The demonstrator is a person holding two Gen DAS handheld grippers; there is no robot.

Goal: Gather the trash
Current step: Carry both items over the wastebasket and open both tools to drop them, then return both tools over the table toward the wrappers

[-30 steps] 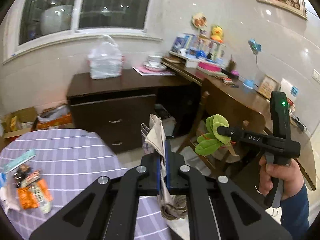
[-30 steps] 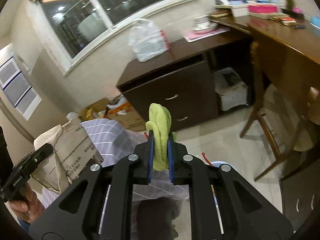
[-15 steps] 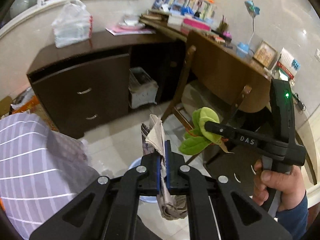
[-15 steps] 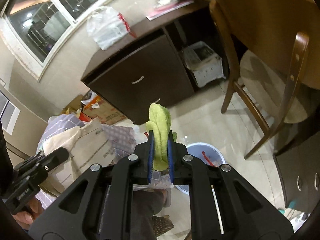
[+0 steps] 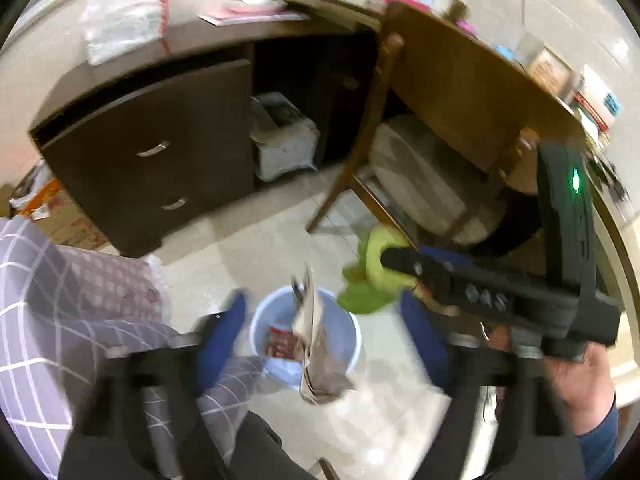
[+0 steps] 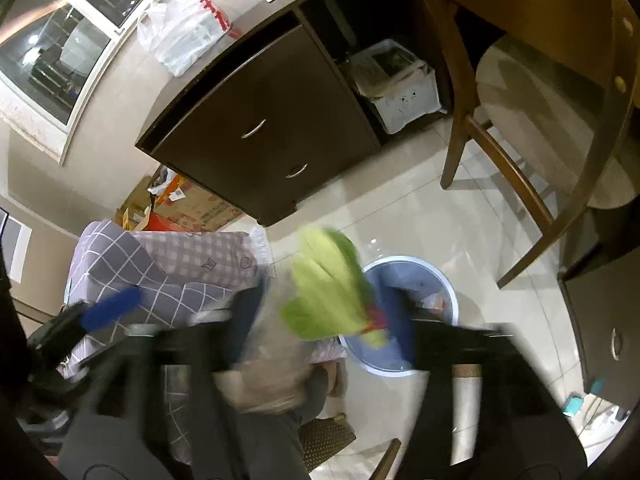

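Pale tiled floor (image 6: 420,216): blue bin (image 6: 448,280), dark cabinet (image 6: 256,136), chair (image 6: 516,176).

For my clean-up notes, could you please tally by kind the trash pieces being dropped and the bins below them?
Crumpled paper: 1
Green leafy scrap: 1
Blue bin: 1
Total: 3

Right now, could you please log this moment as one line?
left gripper: just opened, newspaper wad released | right gripper: just opened, green leaves released | blue bin below
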